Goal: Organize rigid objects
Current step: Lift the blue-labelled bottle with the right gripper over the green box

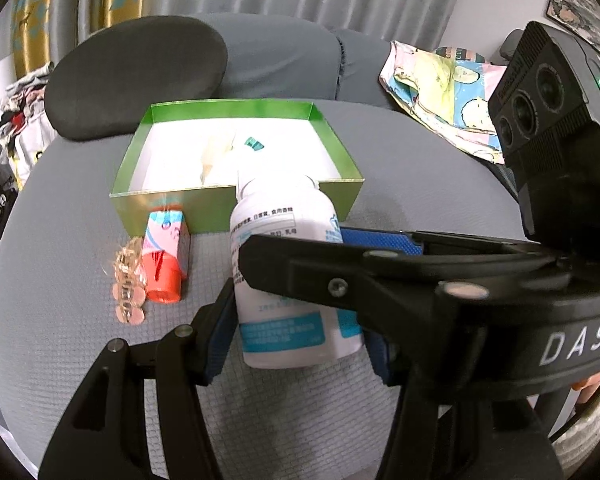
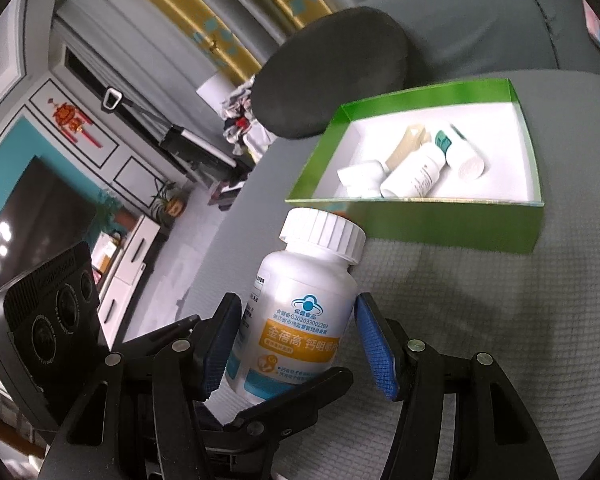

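Both grippers' jaws part-open, clamped on one white bottle (image 1: 288, 276); crossed.

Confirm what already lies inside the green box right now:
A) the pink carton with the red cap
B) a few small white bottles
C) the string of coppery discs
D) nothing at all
B: the right wrist view shows small white bottles lying on the white floor of the green box, while the pink carton and the coppery discs lie outside, in front of its near wall.
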A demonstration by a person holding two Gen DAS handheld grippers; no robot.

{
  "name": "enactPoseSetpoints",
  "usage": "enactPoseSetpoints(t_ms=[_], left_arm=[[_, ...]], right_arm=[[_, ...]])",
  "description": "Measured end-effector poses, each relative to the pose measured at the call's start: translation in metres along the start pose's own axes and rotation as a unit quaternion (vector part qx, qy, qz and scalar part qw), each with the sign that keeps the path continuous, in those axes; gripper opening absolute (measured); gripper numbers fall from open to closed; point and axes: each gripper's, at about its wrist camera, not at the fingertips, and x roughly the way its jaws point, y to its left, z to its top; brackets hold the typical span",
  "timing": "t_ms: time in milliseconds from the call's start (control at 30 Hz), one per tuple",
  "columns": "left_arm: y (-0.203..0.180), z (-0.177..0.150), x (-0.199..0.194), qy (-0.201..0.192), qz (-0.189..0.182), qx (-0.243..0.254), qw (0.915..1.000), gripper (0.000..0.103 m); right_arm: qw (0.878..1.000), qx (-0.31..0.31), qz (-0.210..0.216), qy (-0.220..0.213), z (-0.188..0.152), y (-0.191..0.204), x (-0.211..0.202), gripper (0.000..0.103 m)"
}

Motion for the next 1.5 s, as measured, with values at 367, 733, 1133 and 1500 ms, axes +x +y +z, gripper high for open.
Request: enactPoseSetpoints(t_ms=[367, 733, 1133, 1500], left_arm=[[-0.003, 0.027, -0.007, -0.020, 0.000, 0.010, 0.9998, 0.055], [0.001, 0.036, -0.001, -0.019, -0.003, 0.007, 0.9998, 0.054], [0.003, 0.052, 0.006, -0.018, 0.003, 0.013, 0.9998, 0.054], [0.005, 0.068, 0.012, -0.019, 0.006, 0.024, 0.9995, 0.054]], right_arm=[[0.999, -0.014, 0.000, -0.031, 0.022, 0.006, -0.019, 0.059], [0.999, -0.017, 0.003, -0.030, 0.035, 0.001, -0.019, 0.057], [0.999, -0.008, 0.011, -0.037, 0.048, -0.004, -0.015, 0.057], [0.999, -0.015, 0.001, -0.043, 0.064, -0.006, -0.014, 0.057]])
